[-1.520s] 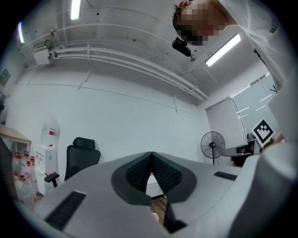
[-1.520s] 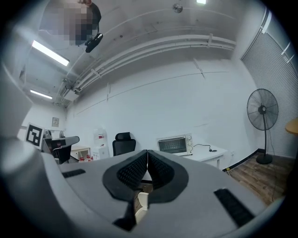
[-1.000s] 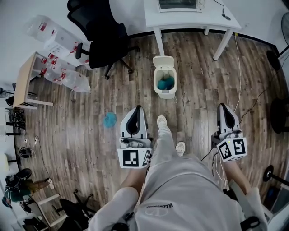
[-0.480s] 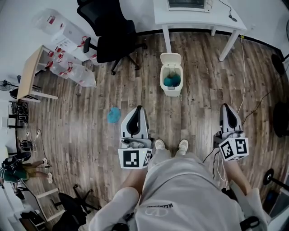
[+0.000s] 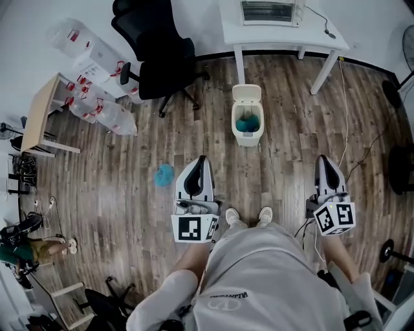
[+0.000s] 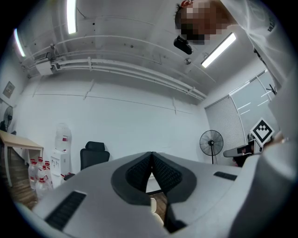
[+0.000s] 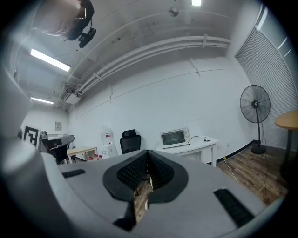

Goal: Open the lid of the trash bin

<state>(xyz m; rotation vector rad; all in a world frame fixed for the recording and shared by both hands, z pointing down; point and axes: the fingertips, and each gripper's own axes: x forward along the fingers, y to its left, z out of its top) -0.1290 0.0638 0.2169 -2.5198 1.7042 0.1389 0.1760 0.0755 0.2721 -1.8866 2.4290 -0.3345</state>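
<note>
A small white trash bin (image 5: 248,129) stands on the wood floor ahead of me, below the white desk. Its lid (image 5: 247,94) is tipped up and back, and something blue-green lies inside. My left gripper (image 5: 200,159) is held at waist height, well short of the bin, jaws shut with nothing between them (image 6: 152,155). My right gripper (image 5: 323,159) hangs to the right of the bin, also shut and empty (image 7: 147,153). Neither gripper touches the bin.
A black office chair (image 5: 158,52) stands left of the bin. A white desk (image 5: 284,35) with a toaster oven (image 5: 272,11) is behind it. A blue scrap (image 5: 163,174) lies on the floor at left. Water jugs (image 5: 97,110) and a wooden table (image 5: 40,113) sit far left.
I have stepped back from the bin: my feet now stand side by side and the bin sits farther ahead. Both grippers stay shut.
</note>
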